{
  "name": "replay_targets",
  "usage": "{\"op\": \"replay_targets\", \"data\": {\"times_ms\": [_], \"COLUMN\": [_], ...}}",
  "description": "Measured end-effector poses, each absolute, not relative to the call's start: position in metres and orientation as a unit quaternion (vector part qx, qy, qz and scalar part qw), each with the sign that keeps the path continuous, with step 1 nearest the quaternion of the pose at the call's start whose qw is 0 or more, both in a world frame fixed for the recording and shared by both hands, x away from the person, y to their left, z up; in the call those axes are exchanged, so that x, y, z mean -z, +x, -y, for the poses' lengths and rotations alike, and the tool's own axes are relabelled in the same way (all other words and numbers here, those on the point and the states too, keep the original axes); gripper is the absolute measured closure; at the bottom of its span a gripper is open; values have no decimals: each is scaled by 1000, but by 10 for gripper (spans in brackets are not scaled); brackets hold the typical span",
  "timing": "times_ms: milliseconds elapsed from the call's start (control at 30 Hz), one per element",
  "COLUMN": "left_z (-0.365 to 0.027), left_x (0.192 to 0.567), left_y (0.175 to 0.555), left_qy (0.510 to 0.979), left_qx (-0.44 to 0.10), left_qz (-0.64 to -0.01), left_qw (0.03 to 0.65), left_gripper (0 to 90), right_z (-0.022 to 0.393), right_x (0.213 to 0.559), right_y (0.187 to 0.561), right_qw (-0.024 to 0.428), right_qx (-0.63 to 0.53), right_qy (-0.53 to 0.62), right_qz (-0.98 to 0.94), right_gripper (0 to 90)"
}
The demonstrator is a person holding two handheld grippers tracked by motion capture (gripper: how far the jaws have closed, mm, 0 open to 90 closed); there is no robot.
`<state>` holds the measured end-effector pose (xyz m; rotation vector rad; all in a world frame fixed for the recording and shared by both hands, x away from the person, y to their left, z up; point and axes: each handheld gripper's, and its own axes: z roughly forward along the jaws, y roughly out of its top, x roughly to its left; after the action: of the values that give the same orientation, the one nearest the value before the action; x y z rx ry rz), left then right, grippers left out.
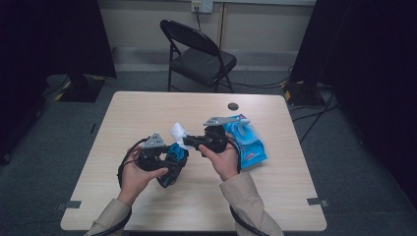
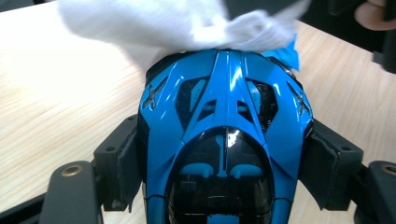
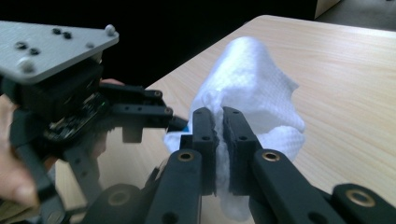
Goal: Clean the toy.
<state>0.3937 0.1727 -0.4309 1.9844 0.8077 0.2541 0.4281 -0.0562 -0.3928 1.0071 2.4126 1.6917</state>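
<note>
A glossy blue and black toy car (image 2: pixel 226 140) sits between the pads of my left gripper (image 2: pixel 226 163), which is shut on its sides. In the high view the car (image 1: pixel 174 160) is held above the table's middle left by that gripper (image 1: pixel 169 162). My right gripper (image 3: pixel 219 140) is shut on a white wipe (image 3: pixel 254 88), whose cloth bulges out past the jaws. The wipe (image 2: pixel 187 23) rests on the car's far end. From above, the right gripper (image 1: pixel 189 141) points left with the wipe (image 1: pixel 178 132) at its tip, touching the car.
A blue wipes packet (image 1: pixel 248 142) lies on the wooden table (image 1: pixel 147 105) behind the right hand. A small dark round disc (image 1: pixel 233 106) sits near the far edge. A black folding chair (image 1: pixel 196 54) stands beyond the table, with cables on the floor to the right.
</note>
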Motion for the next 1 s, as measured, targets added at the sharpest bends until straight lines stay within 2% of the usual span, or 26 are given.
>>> {"op": "replay_targets", "data": {"times_ms": [1000], "left_z": [-191], "left_x": [431], "left_y": [399], "left_qy": [792], "left_qx": [-122], "left_qz": [-358], "left_qw": [479], "left_gripper": [245], "right_z": [65], "right_x": [410], "right_y": [413], "right_qw": [-12], "right_qx": [-547], "right_qy": [316], "right_qz": [-775], "right_gripper": [855]}}
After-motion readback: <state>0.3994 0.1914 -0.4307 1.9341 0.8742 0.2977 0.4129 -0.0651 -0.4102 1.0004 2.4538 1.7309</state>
